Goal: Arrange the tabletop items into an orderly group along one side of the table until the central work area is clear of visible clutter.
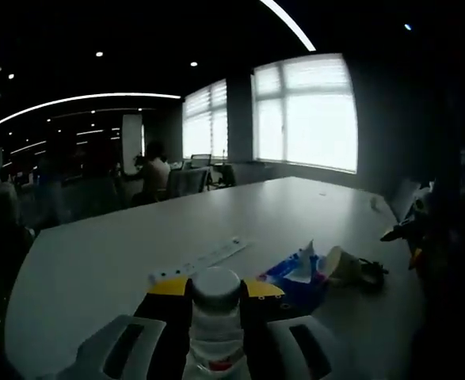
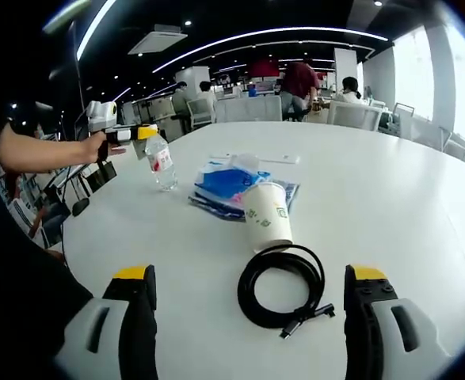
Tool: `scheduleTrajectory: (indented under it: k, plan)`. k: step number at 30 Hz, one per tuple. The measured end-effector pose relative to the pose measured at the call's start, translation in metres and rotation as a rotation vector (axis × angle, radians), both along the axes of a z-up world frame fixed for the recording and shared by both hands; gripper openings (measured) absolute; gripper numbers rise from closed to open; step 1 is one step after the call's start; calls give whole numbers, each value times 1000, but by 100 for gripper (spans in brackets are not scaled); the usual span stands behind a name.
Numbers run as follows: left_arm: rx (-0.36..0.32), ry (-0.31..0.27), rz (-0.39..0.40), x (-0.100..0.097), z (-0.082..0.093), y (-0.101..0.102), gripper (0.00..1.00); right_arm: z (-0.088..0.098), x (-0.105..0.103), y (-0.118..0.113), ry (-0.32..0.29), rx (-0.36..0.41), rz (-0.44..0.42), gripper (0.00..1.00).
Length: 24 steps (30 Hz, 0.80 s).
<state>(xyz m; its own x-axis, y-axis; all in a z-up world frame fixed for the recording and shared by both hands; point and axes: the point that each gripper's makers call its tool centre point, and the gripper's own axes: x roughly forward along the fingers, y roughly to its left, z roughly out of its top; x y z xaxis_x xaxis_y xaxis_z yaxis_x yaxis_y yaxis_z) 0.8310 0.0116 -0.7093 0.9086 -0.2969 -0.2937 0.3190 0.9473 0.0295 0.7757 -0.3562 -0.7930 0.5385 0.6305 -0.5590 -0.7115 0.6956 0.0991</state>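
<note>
Dim open-plan office, ceiling light strips, bright blinds on the windows, and a big white oval table (image 2: 375,198) doing all the work here.

Left gripper (image 1: 215,317) has its yellow-tipped jaws clamped on a clear plastic water bottle with a white cap (image 1: 216,286). In the right gripper view you can see that bottle (image 2: 161,161) held out near the table's far-left edge, tilted, and I can't tell if its base touches the tabletop. My guess at the main risk: the grip looks high up near the neck, so the bottle could swing or slip when it gets set down, and that close to the edge it could go off the side.

Right gripper (image 2: 248,317) has its jaws wide apart, holding nothing, hovering just over a coiled black cable (image 2: 281,286). A loose coil is floppy, so pinching one strand might unravel it and drag the plug end.

A white paper cup with a green print (image 2: 267,214) sits just beside the coil, touching or nearly so, and leans against a blue and white plastic tissue pack (image 2: 230,184). Knock the cable and the cup probably tips.

Also around: a white power strip (image 1: 208,257) past the pack and people at desks well behind the table. Everything's still mid-table, so lots left to tidy.
</note>
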Motion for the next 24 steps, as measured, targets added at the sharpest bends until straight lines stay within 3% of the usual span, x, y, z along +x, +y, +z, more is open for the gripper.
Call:
scheduleTrajectory:
  k: [6,12,18,24]
  plan:
    - [6,8,-9,0,0,-4,24,1,1,2,1,3,4,95]
    - [16,60,-20,-7,-9,-5,32,4,3,5,2,16,-2,96]
    - [-8,89,1,-13,-13,3,43,7,6,7,3,23,-6,96]
    - [7,98,36,-27,-13,11,45,12,10,9,-1,19,-2,97]
